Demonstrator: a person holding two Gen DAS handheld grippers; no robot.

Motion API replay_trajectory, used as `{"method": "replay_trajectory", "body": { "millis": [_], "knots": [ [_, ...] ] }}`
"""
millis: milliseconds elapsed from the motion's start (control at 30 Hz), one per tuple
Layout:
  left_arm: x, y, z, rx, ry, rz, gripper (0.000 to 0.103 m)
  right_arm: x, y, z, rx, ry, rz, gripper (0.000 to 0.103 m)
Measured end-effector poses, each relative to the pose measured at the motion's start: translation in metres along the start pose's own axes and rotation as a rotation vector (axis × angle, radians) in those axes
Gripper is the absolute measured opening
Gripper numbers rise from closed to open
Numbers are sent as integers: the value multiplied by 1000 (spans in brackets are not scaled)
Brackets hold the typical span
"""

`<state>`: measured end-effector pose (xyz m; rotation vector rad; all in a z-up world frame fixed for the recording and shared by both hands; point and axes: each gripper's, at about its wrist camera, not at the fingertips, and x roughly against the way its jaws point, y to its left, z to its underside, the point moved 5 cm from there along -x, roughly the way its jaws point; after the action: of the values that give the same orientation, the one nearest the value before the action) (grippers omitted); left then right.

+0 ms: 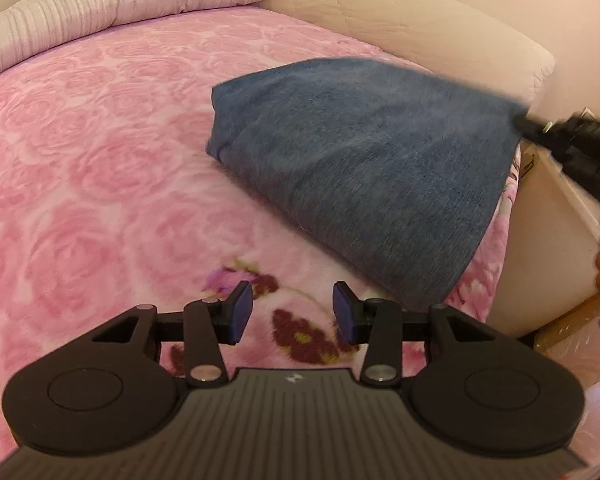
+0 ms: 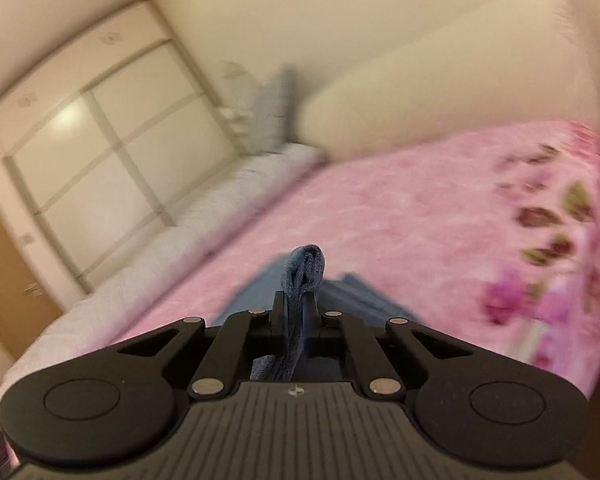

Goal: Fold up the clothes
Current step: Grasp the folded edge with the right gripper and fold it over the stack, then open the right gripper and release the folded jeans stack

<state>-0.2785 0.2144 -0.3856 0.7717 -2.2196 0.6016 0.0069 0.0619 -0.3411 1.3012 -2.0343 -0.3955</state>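
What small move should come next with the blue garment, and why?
Probably carry the lifted edge across and lay it down. The right gripper is shut on the blue garment, one side raised off the pink blanket; the left gripper is open and holds nothing.

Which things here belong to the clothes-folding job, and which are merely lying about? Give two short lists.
Part of the job:
blue garment
right gripper, pinching a bunched edge of it
left gripper, open, holding nothing

Just lying about:
pink rose blanket
striped pillow
cream headboard cushion
wardrobe
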Motion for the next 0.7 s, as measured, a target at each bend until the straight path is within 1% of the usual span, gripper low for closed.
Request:
{"method": "replay_trajectory", "body": {
  "millis": [67,133,167,233,267,300,367,400,433,467,533,567,633,700],
  "knots": [
    [-5,-2,0,-9,7,3,39,-15,-42,17,-148,76,53,2],
    [-8,-3,0,-19,12,-1,39,-15,-68,31,-294,86,8,1],
    [-9,-3,0,-24,14,-5,39,-13,-72,33,-328,79,-12,1],
    [-11,-1,-2,-24,14,-9,39,-9,-67,30,-300,58,-7,1],
    [-11,0,-3,-22,13,-12,39,-8,-64,28,-273,43,12,1],
    [-11,0,-3,-21,13,-15,39,-10,-63,28,-257,47,33,1],
    [-9,1,-4,-18,15,-25,39,-15,-65,31,-263,81,47,9],
    [-4,1,-3,-19,15,-28,39,-10,-64,30,-263,80,52,11],
    [0,0,-2,-20,15,-31,39,-3,-62,29,-262,75,59,20],
    [6,-1,-1,-21,14,-35,39,5,-59,28,-259,66,84,31],
    [21,-1,4,-20,12,-46,39,25,-61,30,-241,74,147,38],
    [29,-1,7,-19,11,-52,39,37,-57,37,-240,89,150,38],
    [48,-2,15,-11,5,-55,39,57,-48,56,-275,128,109,39],
    [64,-2,25,-5,1,-55,39,60,-37,73,-307,172,79,39]
  ]
}}
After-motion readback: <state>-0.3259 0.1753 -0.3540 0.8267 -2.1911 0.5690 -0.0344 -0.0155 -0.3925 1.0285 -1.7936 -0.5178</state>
